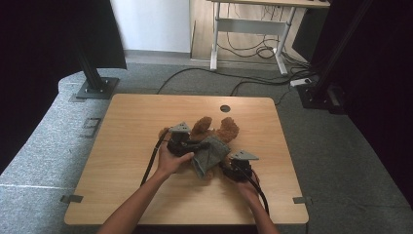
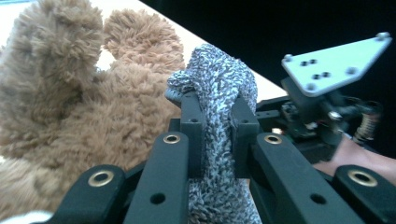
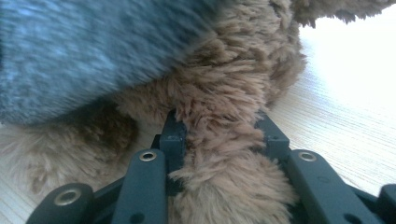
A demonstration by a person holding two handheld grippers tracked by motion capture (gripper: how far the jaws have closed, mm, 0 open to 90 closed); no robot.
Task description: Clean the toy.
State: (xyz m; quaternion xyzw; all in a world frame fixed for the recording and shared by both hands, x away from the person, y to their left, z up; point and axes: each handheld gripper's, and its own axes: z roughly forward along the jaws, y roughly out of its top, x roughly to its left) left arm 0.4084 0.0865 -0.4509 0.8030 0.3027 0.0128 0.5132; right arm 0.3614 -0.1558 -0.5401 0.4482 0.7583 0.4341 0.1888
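Observation:
A brown plush bear (image 1: 214, 129) lies in the middle of the wooden table (image 1: 136, 126), partly covered by a grey knitted garment (image 1: 210, 155). My left gripper (image 1: 195, 144) sits at the bear's left side and is shut on a fold of that grey garment (image 2: 217, 116), which bulges up between its jaws beside the bear's fur (image 2: 93, 107). At the lower right of the bear, my right gripper (image 1: 228, 167) is shut on a furry brown limb of the bear (image 3: 219, 140). The grey garment (image 3: 84, 51) hangs just above that limb.
A round cable hole (image 1: 224, 108) sits near the table's far edge. Black stands (image 1: 95, 80) and cables (image 1: 253, 80) lie on the grey floor beyond the table. A white desk frame (image 1: 248, 29) stands farther back.

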